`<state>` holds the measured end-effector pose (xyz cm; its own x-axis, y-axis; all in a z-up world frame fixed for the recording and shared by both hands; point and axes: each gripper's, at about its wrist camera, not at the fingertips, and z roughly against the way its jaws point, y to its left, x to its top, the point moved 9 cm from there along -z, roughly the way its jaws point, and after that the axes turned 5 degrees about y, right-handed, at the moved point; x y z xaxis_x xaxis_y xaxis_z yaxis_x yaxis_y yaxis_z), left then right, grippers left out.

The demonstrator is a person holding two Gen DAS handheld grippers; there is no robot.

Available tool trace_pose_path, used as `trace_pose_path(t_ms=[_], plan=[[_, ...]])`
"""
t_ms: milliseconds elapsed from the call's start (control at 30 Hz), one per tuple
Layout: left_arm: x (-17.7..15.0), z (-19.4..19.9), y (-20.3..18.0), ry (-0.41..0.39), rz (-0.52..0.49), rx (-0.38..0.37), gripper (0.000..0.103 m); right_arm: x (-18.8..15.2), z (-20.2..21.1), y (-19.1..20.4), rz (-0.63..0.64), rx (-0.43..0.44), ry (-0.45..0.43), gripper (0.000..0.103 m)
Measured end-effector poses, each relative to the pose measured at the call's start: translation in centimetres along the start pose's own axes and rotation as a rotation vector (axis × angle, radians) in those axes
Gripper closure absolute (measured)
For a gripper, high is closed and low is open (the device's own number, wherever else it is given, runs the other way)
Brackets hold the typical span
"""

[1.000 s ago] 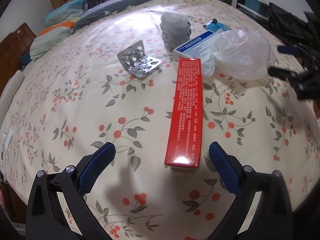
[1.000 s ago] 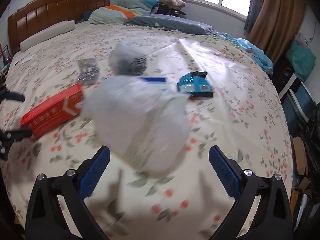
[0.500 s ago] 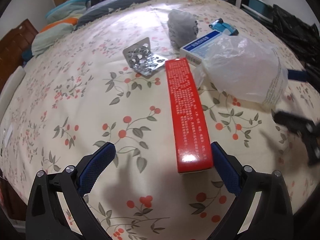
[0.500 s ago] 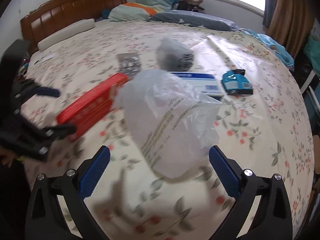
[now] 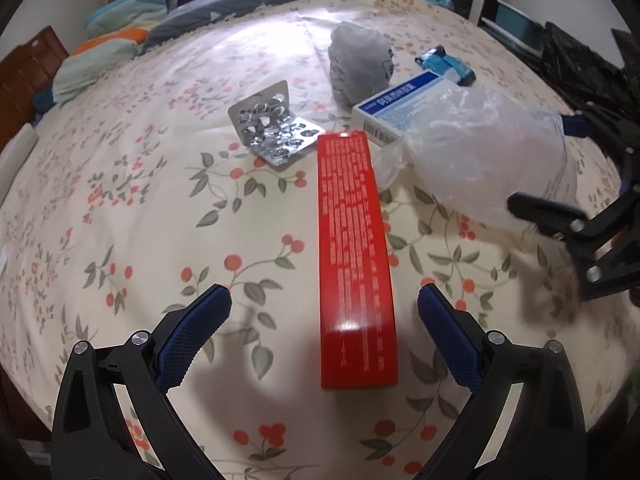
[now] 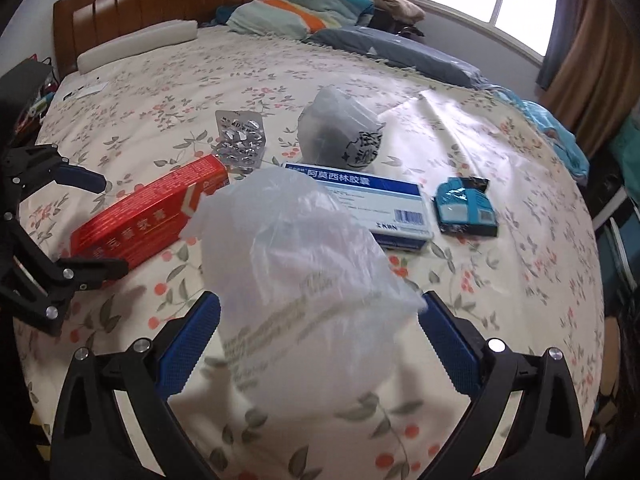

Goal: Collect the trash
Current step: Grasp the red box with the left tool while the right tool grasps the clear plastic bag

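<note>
Between the wide-open, empty left tool (image 5: 324, 312), the red box (image 5: 354, 256) lies lengthwise, so closing squarely across it should grip best, while the open right tool (image 6: 320, 316) straddles the clear bag (image 6: 304, 280).

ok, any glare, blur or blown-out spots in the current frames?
Left wrist: glare on the near end of the red box, a bright sheen on the bedspread at top, heavy fisheye curvature. Right wrist: window blown out, clear plastic bag soft, possibly blurred; frame edges vignetted black.
</note>
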<state>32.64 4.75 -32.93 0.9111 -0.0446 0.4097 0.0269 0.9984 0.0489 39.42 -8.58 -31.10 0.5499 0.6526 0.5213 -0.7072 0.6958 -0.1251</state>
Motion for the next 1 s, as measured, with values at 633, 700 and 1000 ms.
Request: trace_pose_path(t_ms=[633,700,1000], plan=[[1.1,-1.6,-0.4,0.033,-0.024,0.024,0.013,-1.3,-0.4,2.0,-0.153,0.047,0.062,0.031],[1.1,-1.6,-0.4,0.029,-0.026,0.029,0.012,-1.5,-0.2,2.1,-0.186,0.055,0.056,0.03],[1.0,-2.0,-0.5,0.043,-0.022,0.005,0.053,-0.9,-1.4,1.8,-0.197,0.02,0.078,0.035]])
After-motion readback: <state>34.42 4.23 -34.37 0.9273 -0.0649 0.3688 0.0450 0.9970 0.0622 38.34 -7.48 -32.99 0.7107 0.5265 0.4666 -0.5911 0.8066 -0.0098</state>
